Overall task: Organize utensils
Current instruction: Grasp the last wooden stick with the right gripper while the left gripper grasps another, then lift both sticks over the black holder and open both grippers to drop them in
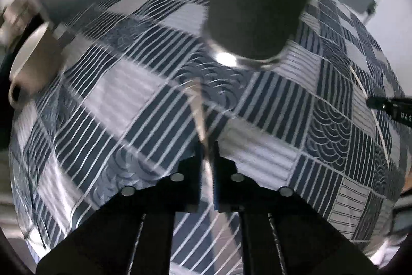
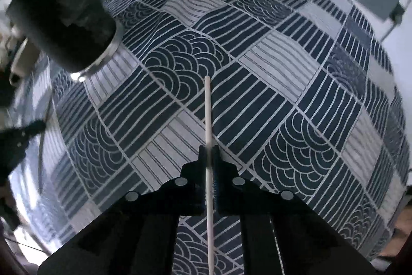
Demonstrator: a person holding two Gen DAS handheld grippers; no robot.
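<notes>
Right gripper [image 2: 209, 153] pinches a white chopstick [image 2: 208, 110], pointing forward above the patterned tablecloth [image 2: 270, 63]. Left gripper [image 1: 206, 148] clamps a blurred pale stick, probably another chopstick [image 1: 197, 107], tip near the dark cup [image 1: 257, 4].

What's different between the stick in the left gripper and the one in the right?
The left gripper holds a chopstick that is smeared by motion and leans left, its tip toward the dark cup. The right gripper holds a white chopstick that is sharp and runs nearly straight ahead, away from that cup. Both are thin sticks pinched above the patterned tablecloth.
</notes>
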